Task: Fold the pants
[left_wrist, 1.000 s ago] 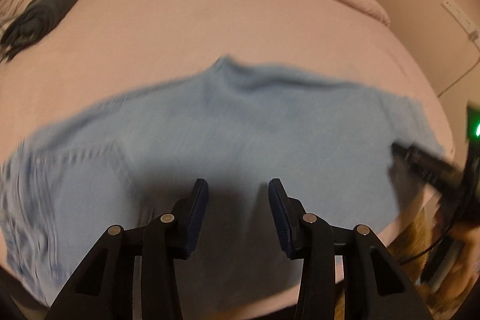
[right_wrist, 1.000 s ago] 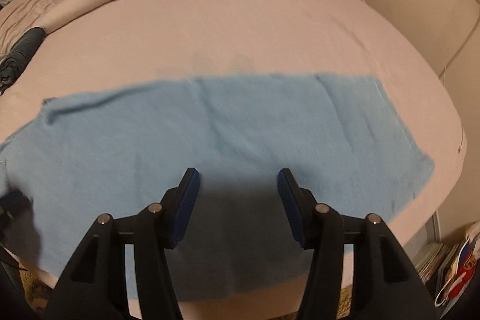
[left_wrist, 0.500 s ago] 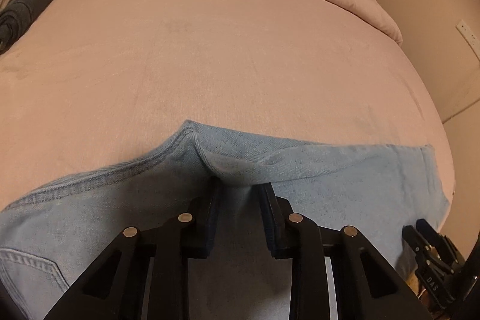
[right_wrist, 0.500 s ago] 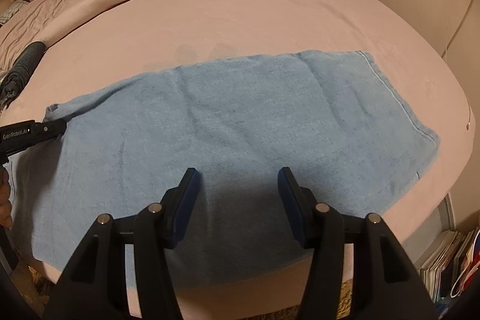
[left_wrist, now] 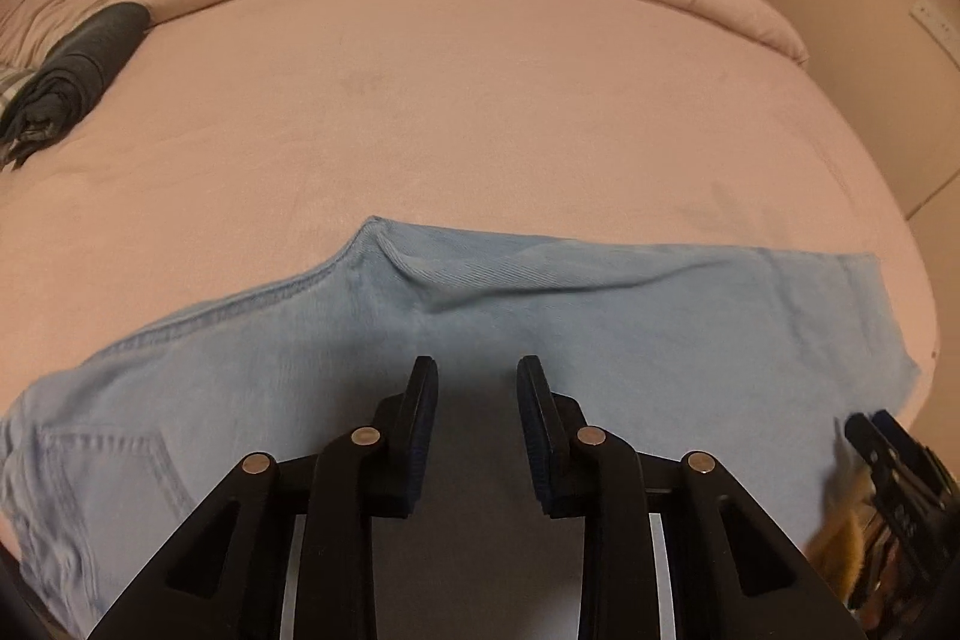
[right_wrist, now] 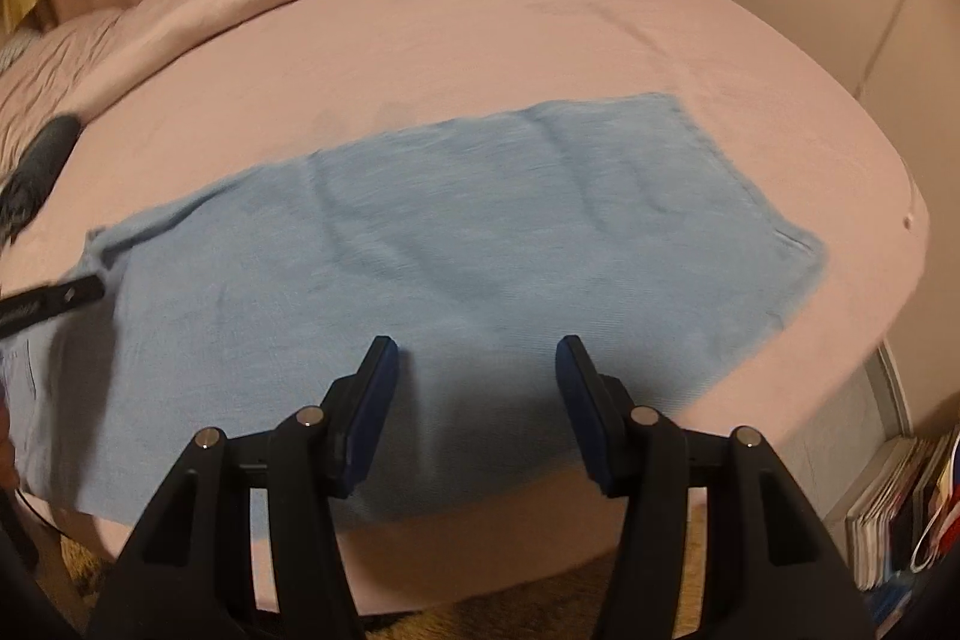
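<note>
Across the lower half of both frames your light-blue jeans (left_wrist: 540, 334) lie flat on the pink bed (left_wrist: 480, 100) — your left gripper (left_wrist: 474, 367) hangs over them, narrowly parted, pinching nothing; your right gripper (right_wrist: 477, 346) — spread wider, likewise empty.

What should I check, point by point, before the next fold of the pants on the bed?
1. Pants lie flat along the near edge of the bed: ok, folded lengthwise, some soft creases.
2. Raised ridge near the crotch seam: not ok, the cloth stands up there.
3. Left tool free of cloth: ok, jaws apart above the denim, nothing between them.
4. Right tool free of cloth: ok, jaws wide, nothing between them.
5. Hem end fully on the bed: ok.
6. Dark bundle far from the pants: ok.
</note>
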### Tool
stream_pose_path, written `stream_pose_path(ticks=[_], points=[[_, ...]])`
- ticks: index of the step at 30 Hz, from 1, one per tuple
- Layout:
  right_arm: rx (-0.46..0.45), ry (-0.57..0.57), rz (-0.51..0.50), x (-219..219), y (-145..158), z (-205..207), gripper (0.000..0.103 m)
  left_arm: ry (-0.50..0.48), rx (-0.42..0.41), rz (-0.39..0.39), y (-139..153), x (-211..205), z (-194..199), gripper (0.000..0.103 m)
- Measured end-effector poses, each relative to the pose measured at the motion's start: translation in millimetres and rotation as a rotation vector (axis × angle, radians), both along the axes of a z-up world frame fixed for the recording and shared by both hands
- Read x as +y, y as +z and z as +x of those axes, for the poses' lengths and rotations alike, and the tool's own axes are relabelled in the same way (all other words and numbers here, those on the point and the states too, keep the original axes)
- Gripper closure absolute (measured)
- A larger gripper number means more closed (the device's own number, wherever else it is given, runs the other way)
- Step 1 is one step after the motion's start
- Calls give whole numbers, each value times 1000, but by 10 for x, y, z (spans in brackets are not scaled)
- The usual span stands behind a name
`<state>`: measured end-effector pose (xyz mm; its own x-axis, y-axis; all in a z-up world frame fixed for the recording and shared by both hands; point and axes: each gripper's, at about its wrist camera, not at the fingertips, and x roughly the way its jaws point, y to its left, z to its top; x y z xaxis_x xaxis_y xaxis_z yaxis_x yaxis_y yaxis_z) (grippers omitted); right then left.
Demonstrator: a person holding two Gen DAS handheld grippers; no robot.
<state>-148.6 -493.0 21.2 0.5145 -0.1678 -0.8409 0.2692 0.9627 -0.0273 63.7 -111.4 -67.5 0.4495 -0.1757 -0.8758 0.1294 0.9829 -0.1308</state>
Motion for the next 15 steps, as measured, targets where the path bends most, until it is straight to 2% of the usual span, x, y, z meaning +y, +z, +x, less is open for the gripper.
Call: stream_pose_path(ticks=[7,13,15], points=[[-22,-179,-5,-484,109,-236,43,2,-32,-23,223,-68,-217,73],[-34,-270,41,-826,109,-411,41,-16,-67,-23,380,-120,-351,55],[-49,-295,71,-936,116,-438,34,-31,-67,-39,418,-158,-384,45]])
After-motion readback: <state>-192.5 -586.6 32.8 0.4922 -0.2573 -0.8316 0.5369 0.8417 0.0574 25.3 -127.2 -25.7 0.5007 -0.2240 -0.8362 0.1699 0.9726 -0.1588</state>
